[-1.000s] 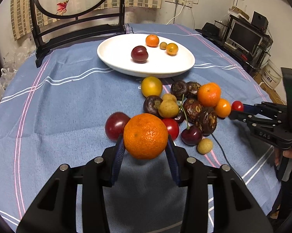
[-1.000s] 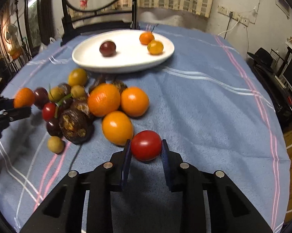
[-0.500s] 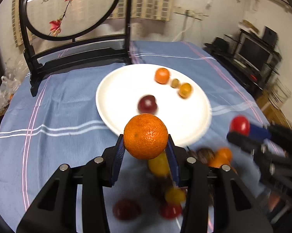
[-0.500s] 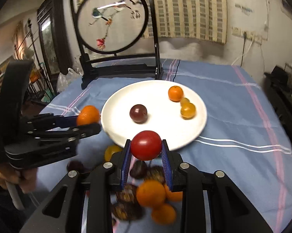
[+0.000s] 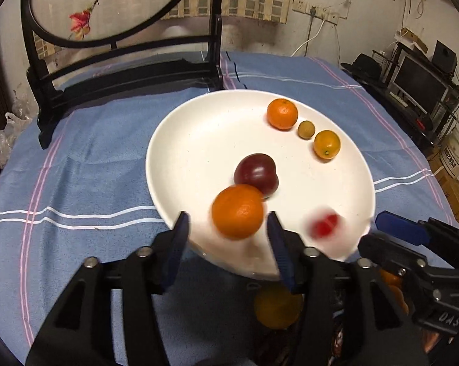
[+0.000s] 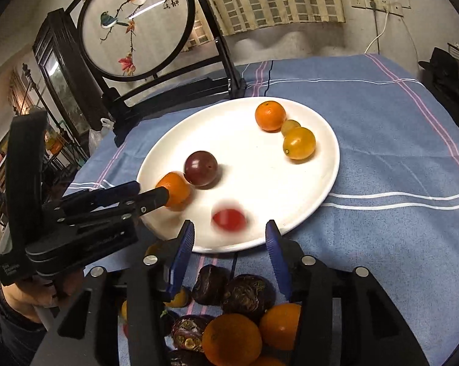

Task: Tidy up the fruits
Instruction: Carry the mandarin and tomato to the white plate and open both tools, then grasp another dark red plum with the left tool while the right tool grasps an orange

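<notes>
A white plate (image 5: 199, 140) (image 6: 308, 189) holds a dark plum (image 5: 256, 174) (image 6: 200, 168), a small orange (image 5: 282, 113) (image 6: 270, 115), a yellow-orange fruit (image 5: 327, 144) (image 6: 299, 143) and a small green-brown fruit (image 5: 306, 129). My left gripper (image 5: 229, 239) (image 6: 150, 193) is open over the plate's near rim; a large orange (image 5: 237, 211) (image 6: 174, 189) lies loose between its fingers, blurred. My right gripper (image 6: 230, 242) (image 5: 378, 231) is open; a blurred red tomato (image 6: 229, 219) (image 5: 324, 227) sits on the plate just ahead of it.
Below the grippers lie several loose fruits: oranges (image 6: 232, 338), dark wrinkled fruits (image 6: 247, 292) and a yellow one (image 5: 278, 306). A black-framed round embroidered screen (image 6: 138, 24) stands behind the plate on the blue striped cloth (image 5: 86, 164).
Both grippers moved forward to the plate and opened. The large orange and the red tomato have left the fingers and are on the plate, still blurred with motion.
</notes>
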`<state>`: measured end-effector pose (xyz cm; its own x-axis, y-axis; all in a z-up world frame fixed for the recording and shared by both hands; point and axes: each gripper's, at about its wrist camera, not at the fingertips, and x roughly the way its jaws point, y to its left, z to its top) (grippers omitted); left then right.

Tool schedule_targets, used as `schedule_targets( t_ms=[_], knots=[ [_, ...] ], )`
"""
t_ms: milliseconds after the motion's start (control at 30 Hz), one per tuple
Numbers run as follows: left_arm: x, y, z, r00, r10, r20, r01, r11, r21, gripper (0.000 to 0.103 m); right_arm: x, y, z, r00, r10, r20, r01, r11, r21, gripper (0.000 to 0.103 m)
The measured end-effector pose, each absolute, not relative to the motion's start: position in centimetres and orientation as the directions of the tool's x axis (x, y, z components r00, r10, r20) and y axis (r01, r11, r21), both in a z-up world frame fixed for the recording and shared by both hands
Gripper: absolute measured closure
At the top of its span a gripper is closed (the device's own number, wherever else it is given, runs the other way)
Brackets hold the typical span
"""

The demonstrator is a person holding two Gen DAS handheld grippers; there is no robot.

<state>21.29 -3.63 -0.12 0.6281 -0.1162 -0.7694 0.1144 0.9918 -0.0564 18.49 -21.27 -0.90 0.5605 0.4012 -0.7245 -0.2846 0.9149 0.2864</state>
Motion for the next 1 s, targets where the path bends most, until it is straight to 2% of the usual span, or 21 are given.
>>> schedule_targets(
  t_ms=[200,467,833,1000],
  knots=[
    [19.1,-3.1,1.2,0.663,-0.126,-0.738,0.112,0.991,-0.068,0.040,17.4,-21.5,-0.7,0.571,0.395,-0.720,-0.293,0.917,0.270,0.048],
    [15.6,-1.1,0.9,0.680,-0.102,-0.726,0.070,0.995,-0.074,0.033,16.2,-21.9,-0.2,0.596,0.381,-0.707,-0.297,0.923,0.246,0.048],
    [11.8,-0.3,-1.3,0.656,-0.101,-0.748,0.073,0.995,-0.071,0.033,12.7,-23.6,-1.3,0.601,0.358,-0.715,-0.262,0.933,0.246,0.045],
    [10.8,-0.2,-1.3,0.661,-0.113,-0.741,0.090,0.993,-0.071,0.031,9.9,-24.7,-1.0,0.633,0.351,-0.690,-0.258,0.936,0.240,0.045]
  ],
)
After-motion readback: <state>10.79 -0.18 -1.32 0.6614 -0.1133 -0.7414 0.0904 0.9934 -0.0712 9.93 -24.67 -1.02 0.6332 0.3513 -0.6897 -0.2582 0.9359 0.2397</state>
